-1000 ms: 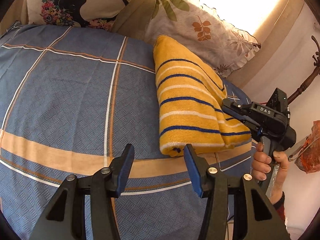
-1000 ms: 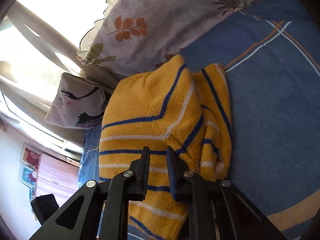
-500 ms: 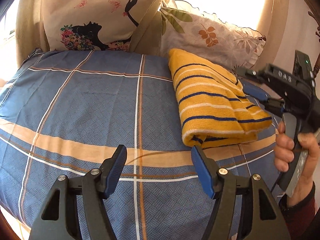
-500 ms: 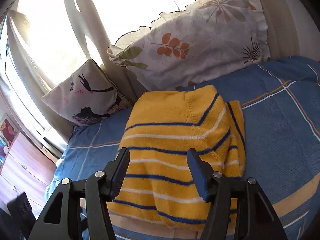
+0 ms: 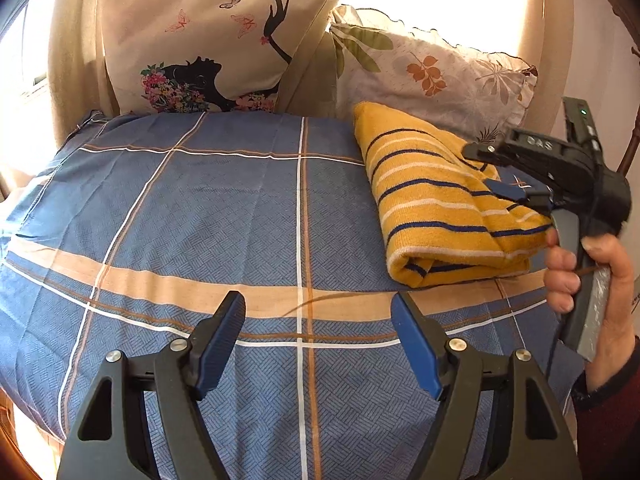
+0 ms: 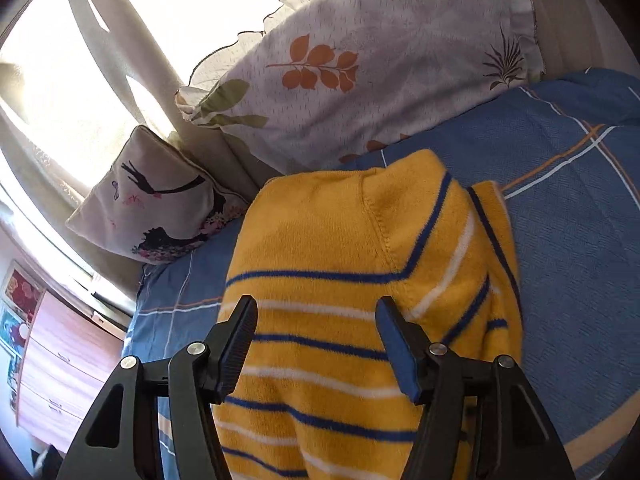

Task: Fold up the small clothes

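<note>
Home bedroom: bed with blue plaid sheet point(image 5: 224, 216), two decorative pillows against the headboard side, a silhouette-print cushion point(image 5: 208, 48) and a leaf-print pillow point(image 6: 360, 60), beige curtains point(image 6: 132, 80) over a bright window, what looks like a wooden dresser point(image 6: 60, 364) at the edge, partly cut off.

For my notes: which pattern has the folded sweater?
Yellow sweater with thin navy and white stripes; right wrist view shows it best.

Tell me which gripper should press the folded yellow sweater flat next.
Right. The right gripper hangs open directly over the yellow sweater, while the left gripper is open over bare blue bedsheet, off to the sweater's side.
</note>
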A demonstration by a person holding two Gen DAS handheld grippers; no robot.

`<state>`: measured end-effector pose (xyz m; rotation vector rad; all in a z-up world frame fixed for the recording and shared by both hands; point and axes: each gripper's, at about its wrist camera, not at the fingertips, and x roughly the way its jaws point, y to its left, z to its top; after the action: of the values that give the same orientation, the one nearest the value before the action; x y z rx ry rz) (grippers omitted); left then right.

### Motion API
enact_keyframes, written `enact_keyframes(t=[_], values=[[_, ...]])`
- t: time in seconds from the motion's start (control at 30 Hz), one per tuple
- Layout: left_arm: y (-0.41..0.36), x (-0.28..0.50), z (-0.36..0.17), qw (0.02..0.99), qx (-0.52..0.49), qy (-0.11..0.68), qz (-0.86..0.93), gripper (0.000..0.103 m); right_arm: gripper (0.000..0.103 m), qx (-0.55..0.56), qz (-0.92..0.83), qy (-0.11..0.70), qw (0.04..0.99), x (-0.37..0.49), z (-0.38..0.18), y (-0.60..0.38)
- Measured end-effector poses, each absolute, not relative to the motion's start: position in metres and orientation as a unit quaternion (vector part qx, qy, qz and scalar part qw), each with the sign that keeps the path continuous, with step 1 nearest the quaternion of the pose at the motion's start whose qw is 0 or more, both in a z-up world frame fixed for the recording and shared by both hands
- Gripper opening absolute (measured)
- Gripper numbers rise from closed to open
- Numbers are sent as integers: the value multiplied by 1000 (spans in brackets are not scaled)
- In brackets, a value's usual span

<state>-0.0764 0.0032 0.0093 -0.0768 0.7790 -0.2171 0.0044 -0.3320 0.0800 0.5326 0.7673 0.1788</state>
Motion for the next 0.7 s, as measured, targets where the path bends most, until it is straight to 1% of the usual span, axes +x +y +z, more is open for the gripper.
enact_keyframes(t=[0.13,0.23,0.33,0.4,0.5,0.57,0.63,0.7], values=[[4,-75,6,918,-38,382,-103,74,66,214,70,358,906,-47,77,-334],[3,-77,6,917,-36,383,-106,74,69,207,49,352,911,-83,68,-338],[1,-83,8,919,-32,378,-107,74,69,219,33,341,913,-113,60,-346],[0,-88,10,922,-27,371,-106,74,74,233,17,333,914,-134,58,-352],[-2,-99,15,929,-21,355,-97,74,74,248,5,325,913,-160,57,-358],[-4,-109,20,938,-13,339,-79,79,74,247,-1,320,914,-174,60,-359],[-8,-121,27,948,0,316,-47,93,74,243,-10,312,918,-188,64,-357],[-12,-133,35,957,12,290,-28,96,75,237,-16,306,922,-201,66,-354]])
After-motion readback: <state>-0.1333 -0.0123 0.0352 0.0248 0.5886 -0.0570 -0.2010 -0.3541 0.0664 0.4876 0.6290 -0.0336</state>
